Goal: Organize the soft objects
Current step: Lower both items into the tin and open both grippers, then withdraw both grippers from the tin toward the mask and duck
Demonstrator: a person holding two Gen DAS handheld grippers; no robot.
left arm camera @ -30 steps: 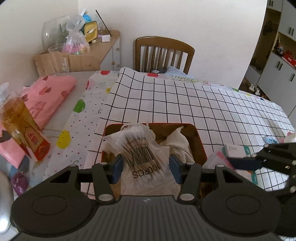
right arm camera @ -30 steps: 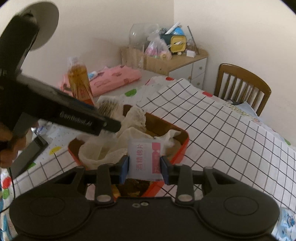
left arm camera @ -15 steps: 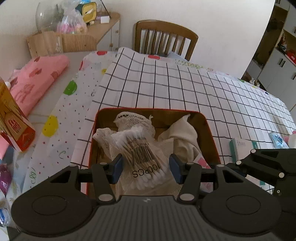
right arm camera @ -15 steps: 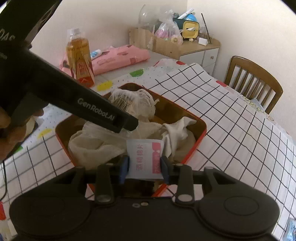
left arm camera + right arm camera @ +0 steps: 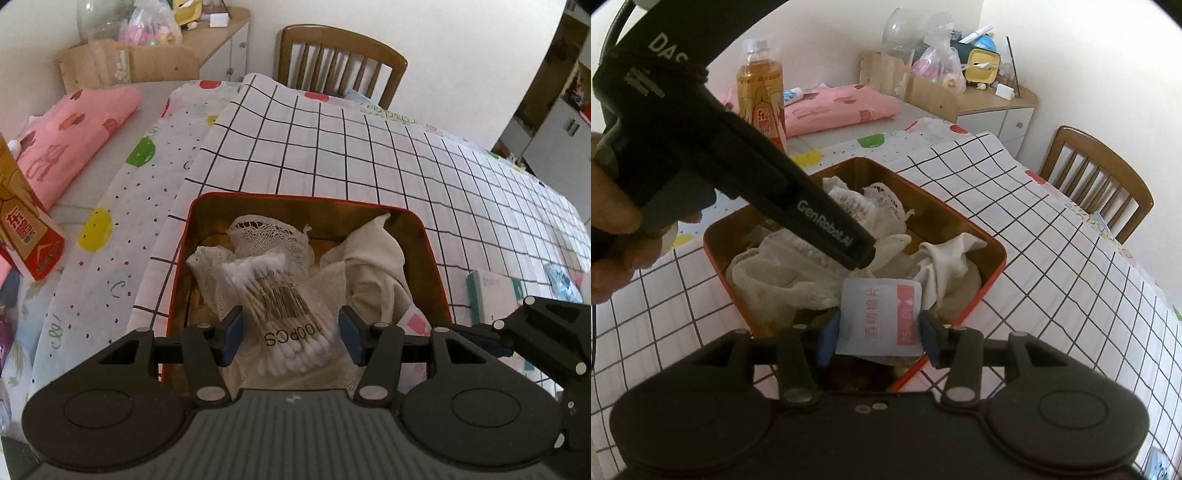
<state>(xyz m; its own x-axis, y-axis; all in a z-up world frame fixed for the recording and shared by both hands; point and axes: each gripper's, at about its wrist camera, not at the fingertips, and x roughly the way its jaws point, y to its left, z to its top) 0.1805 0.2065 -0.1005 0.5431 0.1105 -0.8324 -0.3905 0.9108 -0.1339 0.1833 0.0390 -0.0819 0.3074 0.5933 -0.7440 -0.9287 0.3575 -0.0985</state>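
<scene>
Right now my left gripper [image 5: 290,334] has its jaws apart around the bag of cotton swabs [image 5: 284,314], which lies in the red tin [image 5: 436,258] on the gauze. Its long axis runs from 11 to 5 o'clock between the pads. My right gripper [image 5: 878,334], clamped on the wipe packet [image 5: 881,317], hangs over the tin's near corner, so I judge only a release remains.

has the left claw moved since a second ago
Yes. The left claw has come forward and down over the red tin; the cotton swab bag between its open jaws now lies inside the tin.
</scene>
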